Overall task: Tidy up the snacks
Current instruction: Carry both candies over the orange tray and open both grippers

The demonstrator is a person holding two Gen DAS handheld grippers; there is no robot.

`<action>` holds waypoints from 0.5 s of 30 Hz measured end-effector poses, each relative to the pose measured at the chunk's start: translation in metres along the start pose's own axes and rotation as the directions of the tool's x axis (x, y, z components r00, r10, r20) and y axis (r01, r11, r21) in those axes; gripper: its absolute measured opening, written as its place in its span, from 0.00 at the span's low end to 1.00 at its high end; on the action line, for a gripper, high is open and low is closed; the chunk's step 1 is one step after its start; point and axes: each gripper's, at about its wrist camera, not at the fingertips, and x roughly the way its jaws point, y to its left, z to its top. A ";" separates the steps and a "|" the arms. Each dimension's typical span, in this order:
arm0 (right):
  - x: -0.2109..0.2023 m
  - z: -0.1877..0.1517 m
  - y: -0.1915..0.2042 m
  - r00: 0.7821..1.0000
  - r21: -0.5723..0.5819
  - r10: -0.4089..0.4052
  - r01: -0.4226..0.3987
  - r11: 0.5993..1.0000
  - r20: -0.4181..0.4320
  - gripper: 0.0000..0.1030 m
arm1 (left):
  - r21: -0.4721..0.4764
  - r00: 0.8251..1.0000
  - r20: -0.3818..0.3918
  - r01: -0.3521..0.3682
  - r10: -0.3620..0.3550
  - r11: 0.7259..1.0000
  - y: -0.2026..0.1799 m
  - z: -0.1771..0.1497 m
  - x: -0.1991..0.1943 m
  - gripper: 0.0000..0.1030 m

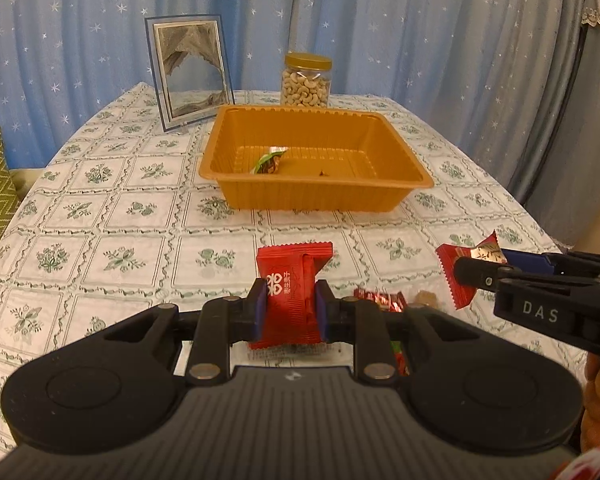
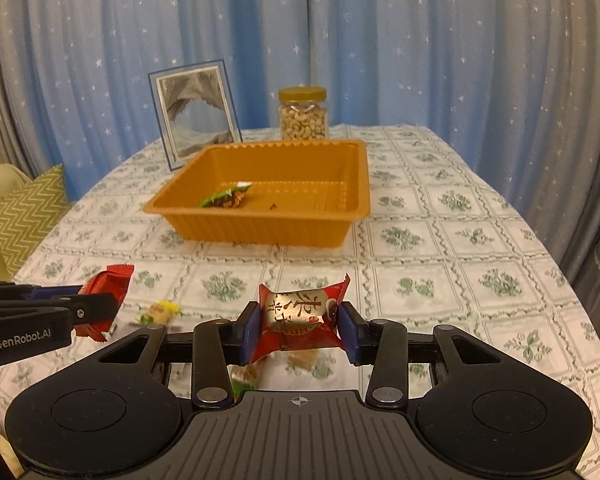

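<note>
My left gripper (image 1: pixel 290 307) is shut on a red snack packet (image 1: pixel 292 292) held above the table; the packet also shows in the right wrist view (image 2: pixel 107 289). My right gripper (image 2: pixel 298 326) is shut on a red and gold candy packet (image 2: pixel 300 314), which also shows in the left wrist view (image 1: pixel 466 270). An orange plastic tray (image 1: pixel 312 196) stands ahead on the table with one green-wrapped snack (image 1: pixel 269 161) inside. It also shows in the right wrist view (image 2: pixel 260 232). More wrapped snacks (image 1: pixel 380 299) lie on the cloth below the grippers, partly hidden.
A jar of cashews (image 1: pixel 306 80) and a framed picture (image 1: pixel 190 72) stand behind the tray. A yellow-wrapped candy (image 2: pixel 162 310) lies near the left gripper. Blue star curtains hang behind the table. A green zigzag cushion (image 2: pixel 28 216) sits left of the table.
</note>
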 end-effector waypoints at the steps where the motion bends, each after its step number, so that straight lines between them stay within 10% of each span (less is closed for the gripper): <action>1: 0.000 0.003 0.000 1.000 -0.001 0.001 -0.001 1.000 0.004 0.41 | 0.000 1.000 0.001 0.001 -0.001 1.000 0.000 0.002 0.001 0.22; 15: 0.017 0.037 -0.008 0.999 -0.018 0.014 -0.013 1.000 0.030 0.41 | 0.019 1.000 0.025 0.014 -0.015 1.000 0.005 0.037 0.017 0.22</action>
